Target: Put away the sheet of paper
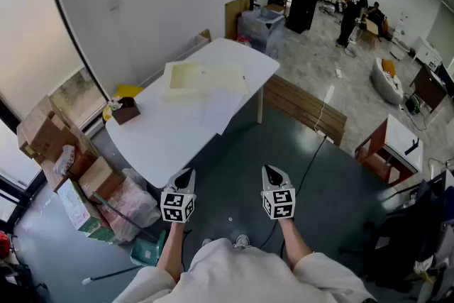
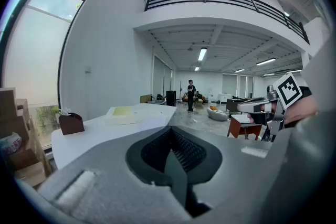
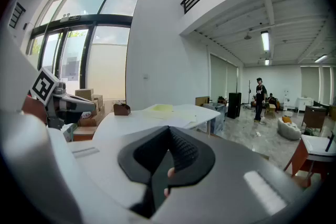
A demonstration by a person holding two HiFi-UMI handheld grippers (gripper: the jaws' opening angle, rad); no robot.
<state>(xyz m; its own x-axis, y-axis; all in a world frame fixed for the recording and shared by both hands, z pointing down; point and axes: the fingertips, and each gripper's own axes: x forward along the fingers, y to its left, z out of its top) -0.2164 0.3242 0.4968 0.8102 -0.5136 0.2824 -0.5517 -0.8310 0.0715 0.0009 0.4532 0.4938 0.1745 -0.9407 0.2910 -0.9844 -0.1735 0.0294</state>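
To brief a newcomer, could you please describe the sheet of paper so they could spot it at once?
Find the white table by the wall. The sheet lies beside the pale yellow tray on it. It is the only thin, flat thing there, one corner overhanging the table's edge.

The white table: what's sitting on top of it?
On the white table sit a pale yellow tray, a sheet of paper next to it, and a brown tissue box. Anything under the tray is hidden.

left tongs [image 1: 185, 175]: jaws together, empty | right tongs [image 1: 271, 172]: jaws together, empty
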